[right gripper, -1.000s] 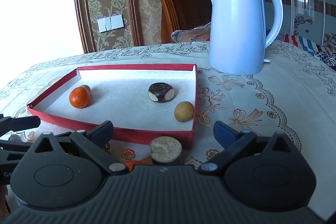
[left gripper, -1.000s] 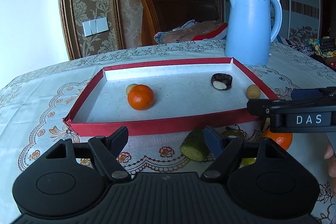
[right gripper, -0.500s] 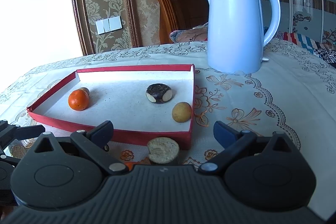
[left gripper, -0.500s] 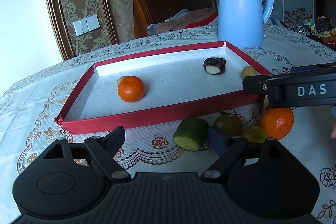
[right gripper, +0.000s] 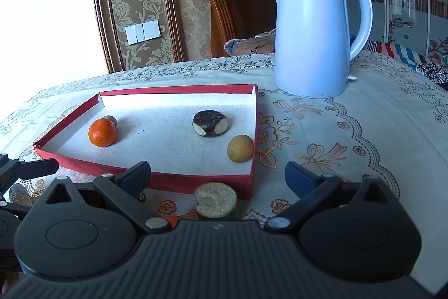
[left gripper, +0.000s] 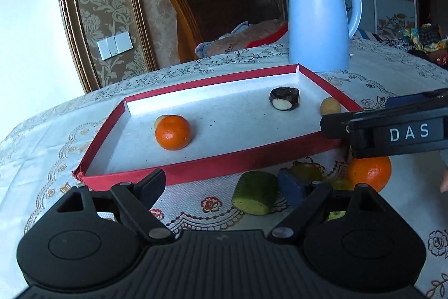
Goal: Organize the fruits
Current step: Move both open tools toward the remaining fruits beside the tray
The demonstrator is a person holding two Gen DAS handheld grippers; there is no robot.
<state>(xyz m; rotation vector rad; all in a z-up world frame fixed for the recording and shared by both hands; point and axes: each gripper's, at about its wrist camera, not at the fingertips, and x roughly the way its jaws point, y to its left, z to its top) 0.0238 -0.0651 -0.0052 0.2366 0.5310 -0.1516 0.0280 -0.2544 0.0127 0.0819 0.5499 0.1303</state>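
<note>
A red-rimmed white tray (left gripper: 196, 173) (right gripper: 179, 181) holds an orange (left gripper: 172, 132) (right gripper: 102, 132), a dark cut fruit (left gripper: 284, 102) (right gripper: 209, 123), a small yellow fruit (left gripper: 329, 106) (right gripper: 240, 148) and another small one behind the orange. In front of the tray lie a green cut piece (left gripper: 256, 196) (right gripper: 215, 199), greenish fruits (left gripper: 306, 171) and a second orange (left gripper: 369, 173). My left gripper (left gripper: 224, 185) is open and empty, above the cloth before the tray. My right gripper (right gripper: 217, 175) is open and empty over the green piece; its body shows in the left wrist view (left gripper: 392, 131).
A light blue kettle (left gripper: 319, 21) (right gripper: 313, 38) stands behind the tray's right end. A patterned tablecloth (right gripper: 336, 131) covers the table. A wooden chair (left gripper: 224, 16) with clothes stands beyond the far edge.
The left gripper has risen and pulled back; more of the fruits in front of the tray show. The right gripper has shifted slightly. Both stay open.
</note>
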